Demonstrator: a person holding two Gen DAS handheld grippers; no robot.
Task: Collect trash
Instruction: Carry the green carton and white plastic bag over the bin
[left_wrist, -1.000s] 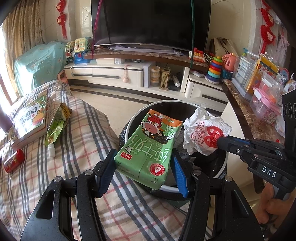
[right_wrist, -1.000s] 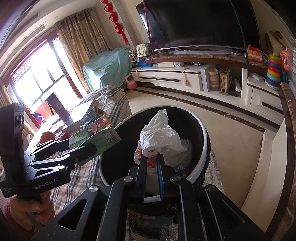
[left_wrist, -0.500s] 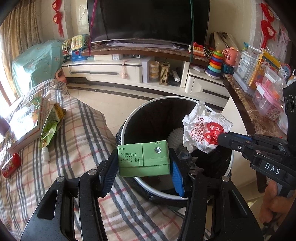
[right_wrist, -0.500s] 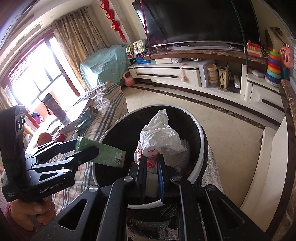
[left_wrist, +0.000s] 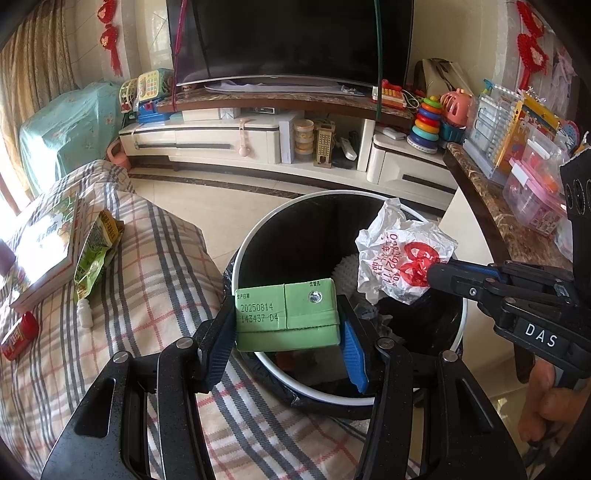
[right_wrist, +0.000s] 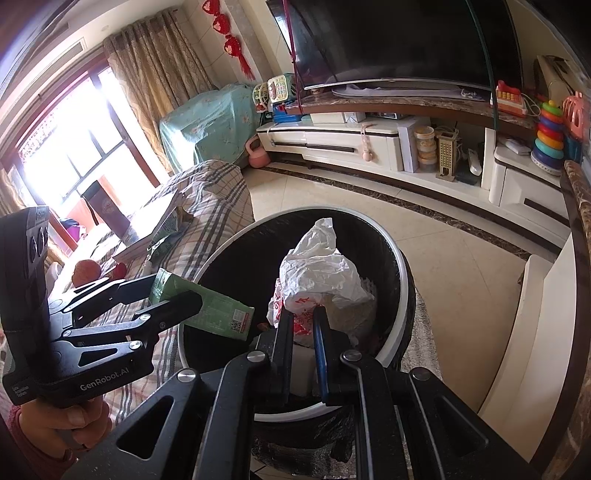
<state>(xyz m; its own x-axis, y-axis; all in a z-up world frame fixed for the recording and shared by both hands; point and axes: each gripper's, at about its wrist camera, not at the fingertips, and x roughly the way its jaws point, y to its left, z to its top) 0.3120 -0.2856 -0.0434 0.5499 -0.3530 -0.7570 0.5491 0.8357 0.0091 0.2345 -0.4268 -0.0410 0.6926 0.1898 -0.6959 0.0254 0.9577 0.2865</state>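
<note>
My left gripper (left_wrist: 286, 341) is shut on a green milk carton (left_wrist: 286, 319), held end-on over the near rim of the round black trash bin (left_wrist: 258, 236). The carton also shows in the right wrist view (right_wrist: 210, 304), tipped down into the bin (right_wrist: 402, 266). My right gripper (right_wrist: 303, 334) is shut on a crumpled white plastic bag with red print (right_wrist: 321, 269) and holds it above the bin's opening. In the left wrist view the bag (left_wrist: 399, 258) hangs over the bin's right side, pinched by the right gripper (left_wrist: 434, 275).
A plaid-covered sofa (left_wrist: 147, 295) lies left of the bin, with a book (left_wrist: 44, 243), a green snack wrapper (left_wrist: 94, 254), a small white bottle (left_wrist: 85, 314) and a red can (left_wrist: 18, 336). A marble counter (left_wrist: 491, 221) with toys is right. A TV cabinet (left_wrist: 258, 136) stands behind.
My left gripper tilted the carton from face-up to end-on and lowered it toward the bin mouth. The right gripper with the bag stayed over the bin.
</note>
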